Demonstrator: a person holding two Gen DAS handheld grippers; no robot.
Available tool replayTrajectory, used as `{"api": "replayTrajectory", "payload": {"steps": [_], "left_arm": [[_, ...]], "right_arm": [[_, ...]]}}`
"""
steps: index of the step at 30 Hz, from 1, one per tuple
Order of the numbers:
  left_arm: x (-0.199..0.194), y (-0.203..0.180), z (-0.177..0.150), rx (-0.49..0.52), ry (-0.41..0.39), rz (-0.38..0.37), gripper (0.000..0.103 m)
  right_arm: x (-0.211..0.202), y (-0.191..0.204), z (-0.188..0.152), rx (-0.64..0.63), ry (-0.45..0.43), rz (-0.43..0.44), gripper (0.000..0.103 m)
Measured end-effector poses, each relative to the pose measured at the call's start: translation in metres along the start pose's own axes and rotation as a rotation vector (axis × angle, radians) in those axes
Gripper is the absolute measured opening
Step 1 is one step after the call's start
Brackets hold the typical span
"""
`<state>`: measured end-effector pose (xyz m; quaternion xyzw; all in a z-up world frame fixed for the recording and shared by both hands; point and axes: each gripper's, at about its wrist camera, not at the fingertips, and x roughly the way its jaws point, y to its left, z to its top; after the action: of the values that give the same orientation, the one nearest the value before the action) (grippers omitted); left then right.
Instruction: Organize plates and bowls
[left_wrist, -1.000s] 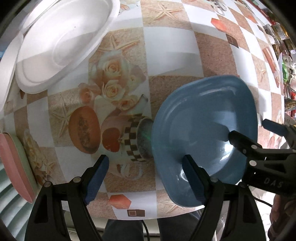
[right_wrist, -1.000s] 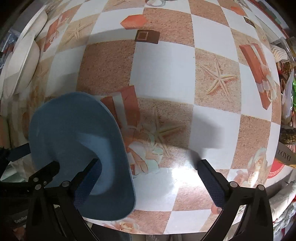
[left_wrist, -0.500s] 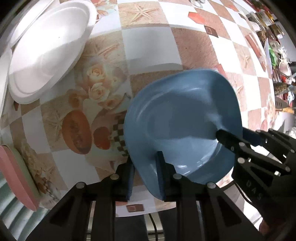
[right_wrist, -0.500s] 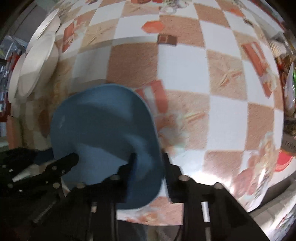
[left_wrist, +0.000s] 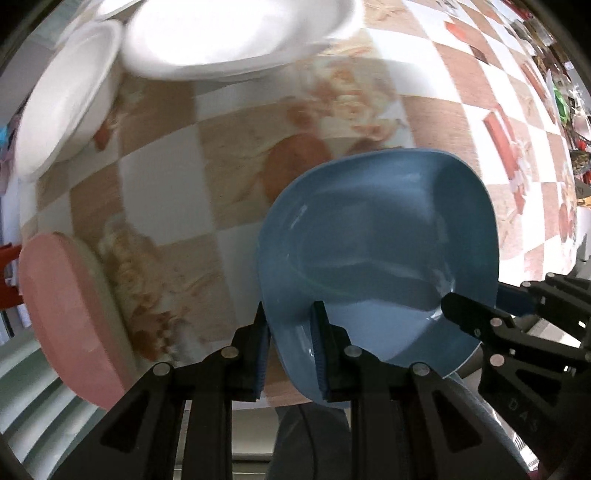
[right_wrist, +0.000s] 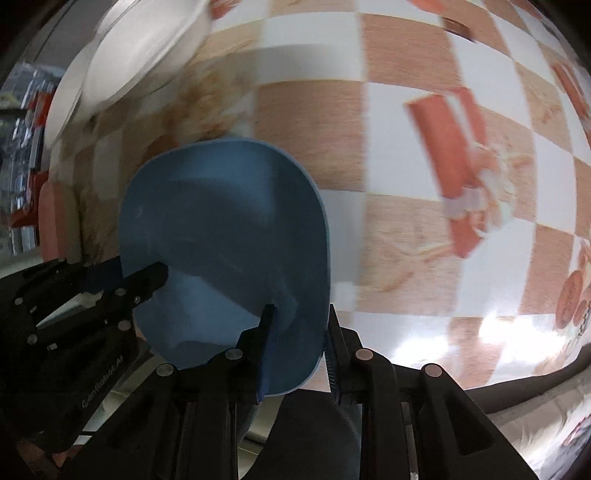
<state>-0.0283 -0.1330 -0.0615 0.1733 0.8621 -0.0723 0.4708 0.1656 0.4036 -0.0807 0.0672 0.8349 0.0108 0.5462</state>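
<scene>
Blue bowl (left_wrist: 376, 236) clamped at opposite rims by left gripper (left_wrist: 291, 332) and right gripper (right_wrist: 299, 332), above tablecloth (right_wrist: 406, 155); pink plate (left_wrist: 70, 317) clearest in left view.

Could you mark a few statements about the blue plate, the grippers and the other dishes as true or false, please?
1. Both grippers grip the blue plate. True: the left gripper and the right gripper each clamp its rim.
2. The blue plate is stacked on the pink plate. False: the pink plate lies apart, at the table's edge.
3. White plates lie at the far side. True.
4. The blue plate holds food. False: it is empty.
</scene>
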Motion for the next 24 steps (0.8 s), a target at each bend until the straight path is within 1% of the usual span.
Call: {"api": "replayTrajectory", "payload": {"steps": [2,3,4,5,6,7,8,9,10,12,13,14,15,16,17,18,19,20,21,22,24], "left_arm": [[-0.002,0.005,-0.004,-0.002,-0.006,0.002,0.023],[-0.001,0.008,-0.006,0.0,-0.01,0.004,0.023],[-0.001,0.011,-0.009,0.003,-0.014,0.006,0.023],[0.0,0.012,-0.011,0.008,-0.019,0.006,0.023],[-0.001,0.011,-0.012,0.014,-0.023,0.005,0.023],[-0.002,0.011,-0.013,0.019,-0.026,0.005,0.023],[-0.003,0.011,-0.013,0.024,-0.026,0.004,0.023],[-0.004,0.01,-0.014,0.03,-0.025,0.005,0.023],[-0.006,0.01,-0.016,0.034,-0.022,0.005,0.023],[-0.01,0.005,-0.023,0.032,-0.012,-0.004,0.023],[-0.013,0.014,-0.029,0.029,-0.009,-0.008,0.023],[-0.015,0.018,-0.033,0.026,-0.011,-0.014,0.023],[-0.016,0.018,-0.034,0.024,-0.014,-0.017,0.023],[-0.017,0.02,-0.036,0.021,-0.016,-0.02,0.023],[-0.019,0.024,-0.038,0.02,-0.022,-0.022,0.023],[-0.023,0.026,-0.04,0.019,-0.031,-0.022,0.023],[-0.028,0.029,-0.042,0.02,-0.04,-0.021,0.023],[-0.033,0.032,-0.043,0.019,-0.049,-0.02,0.023],[-0.038,0.034,-0.045,0.019,-0.055,-0.02,0.023],[-0.043,0.034,-0.048,0.018,-0.058,-0.019,0.023],[-0.05,0.041,-0.054,0.014,-0.072,-0.019,0.023]], "right_arm": [[-0.016,0.017,-0.008,-0.01,0.014,0.011,0.027],[-0.025,0.031,-0.012,-0.012,0.018,0.012,0.027],[-0.027,0.05,-0.006,-0.015,0.022,0.009,0.027],[-0.034,0.061,-0.01,-0.017,0.026,0.006,0.027],[-0.041,0.081,-0.014,-0.018,0.031,0.005,0.027],[-0.038,0.088,-0.027,-0.019,0.034,0.001,0.027],[-0.032,0.116,-0.06,-0.019,0.034,-0.005,0.027],[-0.037,0.128,-0.069,-0.019,0.037,-0.009,0.027],[-0.036,0.127,-0.091,-0.013,0.042,-0.008,0.027],[-0.052,0.14,-0.108,0.002,0.052,0.005,0.027],[-0.045,0.15,-0.127,0.007,0.055,0.012,0.027],[-0.041,0.161,-0.127,0.006,0.073,0.024,0.027],[-0.053,0.17,-0.135,0.006,0.076,0.027,0.027],[-0.057,0.177,-0.131,0.0,0.078,0.028,0.027],[-0.04,0.188,-0.126,-0.017,0.122,0.055,0.027],[-0.045,0.204,-0.114,-0.025,0.123,0.055,0.027],[-0.059,0.216,-0.116,-0.031,0.123,0.055,0.027],[-0.063,0.228,-0.11,-0.038,0.125,0.058,0.027],[-0.076,0.236,-0.115,-0.044,0.124,0.06,0.027],[-0.076,0.244,-0.111,-0.05,0.122,0.062,0.027],[-0.096,0.258,-0.115,-0.063,0.118,0.064,0.027]]}}
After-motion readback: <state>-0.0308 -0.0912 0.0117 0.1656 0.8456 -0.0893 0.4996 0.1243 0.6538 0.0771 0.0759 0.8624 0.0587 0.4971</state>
